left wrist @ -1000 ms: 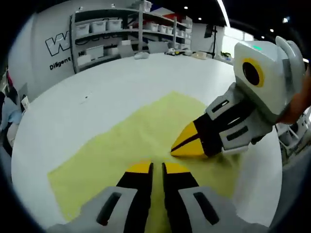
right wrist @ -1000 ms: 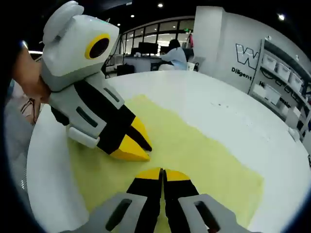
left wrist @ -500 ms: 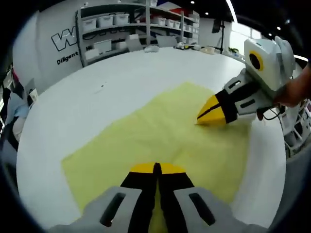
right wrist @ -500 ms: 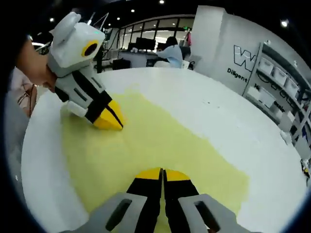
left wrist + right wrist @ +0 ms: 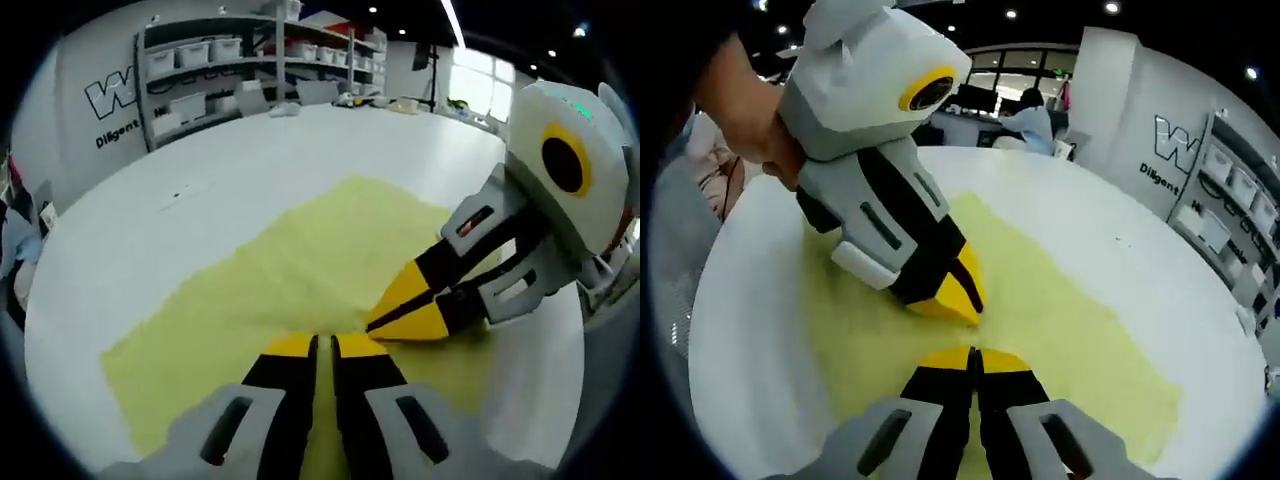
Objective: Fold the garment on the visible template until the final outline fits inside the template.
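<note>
Cloth of the yellow garment (image 5: 290, 270) looks thin and floppy under both grippers' jaws, left gripper (image 5: 322, 347) and right gripper (image 5: 974, 358) both pressed closed, so grab an edge.

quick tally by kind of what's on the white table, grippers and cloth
grippers: 2, left gripper and right gripper
yellow garment: 1
white table: 1
total: 4
</note>
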`<state>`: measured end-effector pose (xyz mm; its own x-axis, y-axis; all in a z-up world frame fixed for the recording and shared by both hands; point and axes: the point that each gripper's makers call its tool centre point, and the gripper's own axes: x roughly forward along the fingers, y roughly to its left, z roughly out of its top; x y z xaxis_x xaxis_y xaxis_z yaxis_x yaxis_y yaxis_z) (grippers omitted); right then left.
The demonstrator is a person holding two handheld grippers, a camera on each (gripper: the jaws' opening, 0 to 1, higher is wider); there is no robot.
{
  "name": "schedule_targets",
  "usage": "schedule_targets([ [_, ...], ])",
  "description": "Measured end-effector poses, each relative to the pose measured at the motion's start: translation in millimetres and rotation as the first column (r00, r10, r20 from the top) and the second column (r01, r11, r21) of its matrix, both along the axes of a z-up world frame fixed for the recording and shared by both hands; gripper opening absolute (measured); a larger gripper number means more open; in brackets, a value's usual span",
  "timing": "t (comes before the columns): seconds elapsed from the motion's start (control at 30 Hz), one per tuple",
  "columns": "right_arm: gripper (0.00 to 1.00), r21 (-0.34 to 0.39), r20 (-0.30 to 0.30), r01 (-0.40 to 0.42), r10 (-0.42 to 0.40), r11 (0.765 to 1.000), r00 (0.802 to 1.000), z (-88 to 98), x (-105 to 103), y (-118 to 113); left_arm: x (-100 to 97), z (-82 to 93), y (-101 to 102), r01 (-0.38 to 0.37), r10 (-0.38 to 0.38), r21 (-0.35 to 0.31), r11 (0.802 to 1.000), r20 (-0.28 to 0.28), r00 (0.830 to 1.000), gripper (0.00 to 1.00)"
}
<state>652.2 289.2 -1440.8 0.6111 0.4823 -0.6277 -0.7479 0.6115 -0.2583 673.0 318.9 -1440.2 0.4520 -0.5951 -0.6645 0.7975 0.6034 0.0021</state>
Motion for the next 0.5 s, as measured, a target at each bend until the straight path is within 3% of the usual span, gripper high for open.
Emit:
schedule_targets([
  [0.1,0.00,0.058,-0.030,0.061,-0.059,0.996,0.998,0.2,2,-12,-0.4,-0.2,14,-0.017,0.017,0.014,1.000,0.003,1.000,0.02],
  [0.13,0.00,0.002,-0.038,0.097,-0.097,0.995,0.995,-5.0,5,-28,-0.1,-0.6,18,-0.024,0.024,0.015,1.000,0.004,1.000,0.01],
  [0.17,0.00,0.041,-0.008,0.099,-0.099,0.994,0.995,1.0,10,-29,-0.3,-0.8,24,-0.037,0.036,0.018,0.999,0.009,0.999,0.01],
  [0.3,0.00,0.068,-0.050,0.217,-0.214,0.974,0.976,-1.7,13,-60,-3.7,-0.6,42,-0.081,0.081,0.002,0.997,0.016,0.997,0.02],
  [0.5,0.00,0.037,-0.036,0.246,-0.245,0.968,0.969,-1.6,14,-95,-5.5,0.0,64,-0.120,0.119,0.018,0.993,0.033,0.992,0.02],
])
